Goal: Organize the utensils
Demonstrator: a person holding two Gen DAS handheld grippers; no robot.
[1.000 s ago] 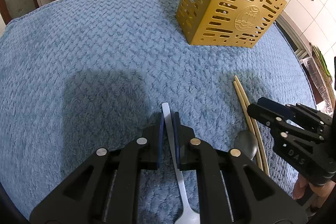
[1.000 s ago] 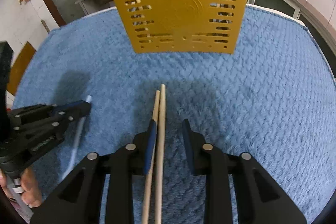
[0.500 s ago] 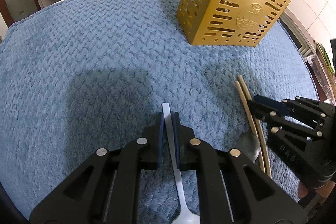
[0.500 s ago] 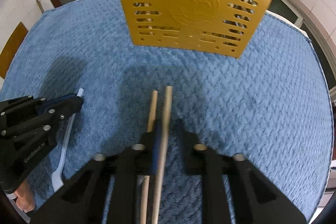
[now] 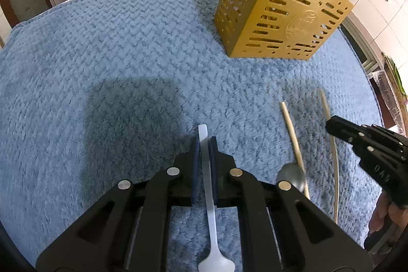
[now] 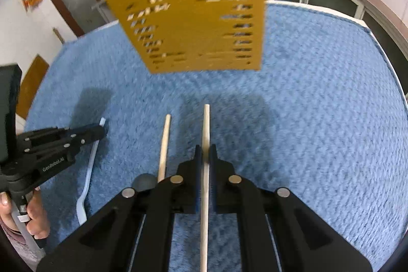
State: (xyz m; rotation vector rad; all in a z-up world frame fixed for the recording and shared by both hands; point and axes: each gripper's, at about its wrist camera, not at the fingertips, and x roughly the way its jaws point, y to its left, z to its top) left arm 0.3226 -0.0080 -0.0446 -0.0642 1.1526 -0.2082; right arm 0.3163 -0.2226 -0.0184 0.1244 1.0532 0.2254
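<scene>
My left gripper (image 5: 204, 142) is shut on the flat handle of a silver fork (image 5: 207, 185), whose tip sticks out past the pads. My right gripper (image 6: 206, 149) is shut on one wooden chopstick (image 6: 205, 170), lifted off the cloth. The other chopstick (image 6: 163, 147) lies on the blue cloth just left of it, beside a dark spoon bowl (image 6: 144, 181). In the left wrist view the lying chopstick (image 5: 293, 134) crosses the spoon (image 5: 290, 176), and the right gripper (image 5: 331, 125) holds the raised chopstick (image 5: 334, 157). A gold slotted utensil holder (image 5: 278, 9) stands at the far side.
A blue textured cloth (image 5: 114, 55) covers the table. The holder (image 6: 193, 24) carries chopsticks and a green utensil. Counters and cabinets ring the table. A hand (image 6: 35, 216) grips the left gripper's handle (image 6: 51, 154) at the left edge of the right wrist view.
The right gripper's jaws went from open around the chopstick pair to shut on one chopstick and lifted it; the pair has split apart. The left gripper kept still with the fork.
</scene>
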